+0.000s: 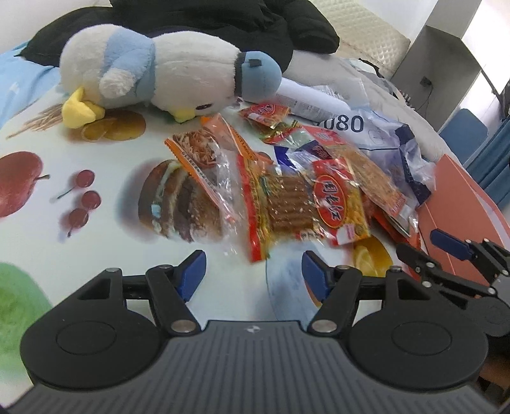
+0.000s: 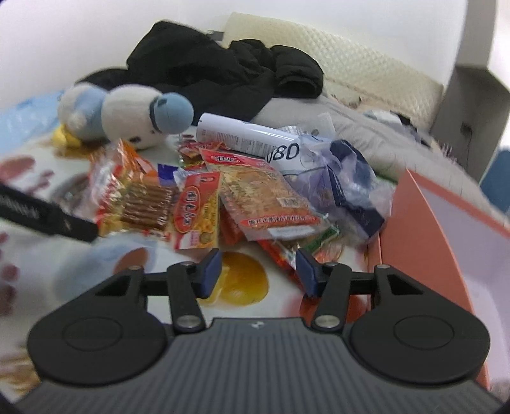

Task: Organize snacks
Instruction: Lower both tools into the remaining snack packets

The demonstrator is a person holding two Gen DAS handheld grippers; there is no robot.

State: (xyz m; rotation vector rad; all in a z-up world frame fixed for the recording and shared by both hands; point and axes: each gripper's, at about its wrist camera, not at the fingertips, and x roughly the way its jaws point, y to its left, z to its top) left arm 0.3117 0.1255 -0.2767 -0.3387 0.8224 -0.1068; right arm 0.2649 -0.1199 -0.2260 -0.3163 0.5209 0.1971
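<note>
A heap of snack packets lies on the fruit-print tablecloth point(image 1: 111, 153). In the left wrist view a red and yellow packet point(image 1: 306, 207) sits just beyond my left gripper point(image 1: 253, 259), which is open with nothing between its fingers. Left of it lies a clear packet of shredded snack point(image 1: 200, 159). My right gripper point(image 1: 425, 246) shows at the right edge, by the orange box point(image 1: 462, 203). In the right wrist view my right gripper point(image 2: 258, 259) is open and empty, low over the cloth. A red wrapper point(image 2: 280, 254) lies at its right fingertip, the red and yellow packet point(image 2: 196, 210) just ahead.
A white and blue plush bird point(image 1: 159, 70) lies behind the pile, with a black jacket point(image 1: 223, 19) beyond it. A white tube point(image 2: 242, 133) and a crumpled clear bag with blue trim point(image 2: 347, 178) sit at the back right. The orange box point(image 2: 420, 229) stands to the right.
</note>
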